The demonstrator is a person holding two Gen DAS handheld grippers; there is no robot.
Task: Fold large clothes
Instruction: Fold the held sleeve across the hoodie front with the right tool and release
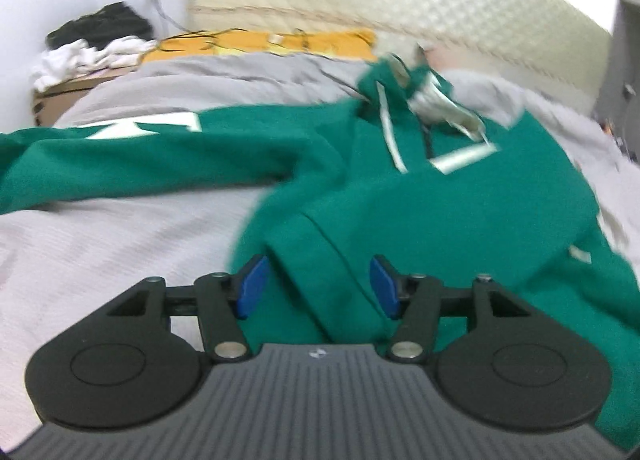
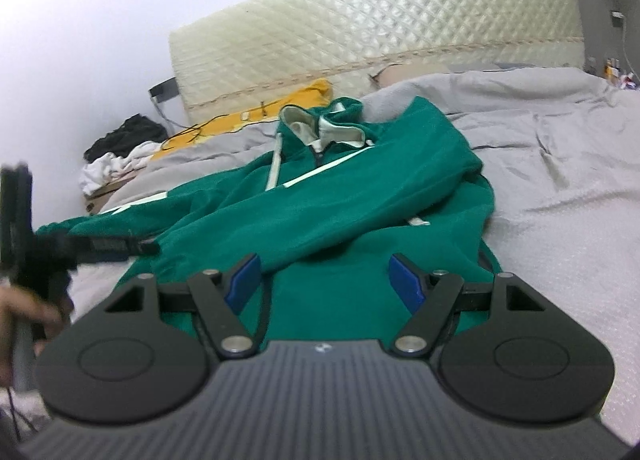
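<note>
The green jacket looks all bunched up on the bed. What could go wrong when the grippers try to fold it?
1. The green jacket is already crumpled, with one sleeve stretched off sideways, so a fold now may come out lopsided.
2. The left gripper is open around a thick fold of fabric and might pinch several layers at once.
3. The white drawstring lies loose and could get trapped inside the fold.

Each handheld gripper, the left gripper point(image 1: 319, 286) and the right gripper point(image 2: 325, 283), has a dark grey ribbed body with a tiny pale emblem at its front edge. Two round black discs flank it, each with a raised circle. Black linkage arms pivot on silver pins and small screws, ending in blue pads point(image 1: 254, 287). A blurred hand point(image 2: 20, 314) grips a black handle.
</note>
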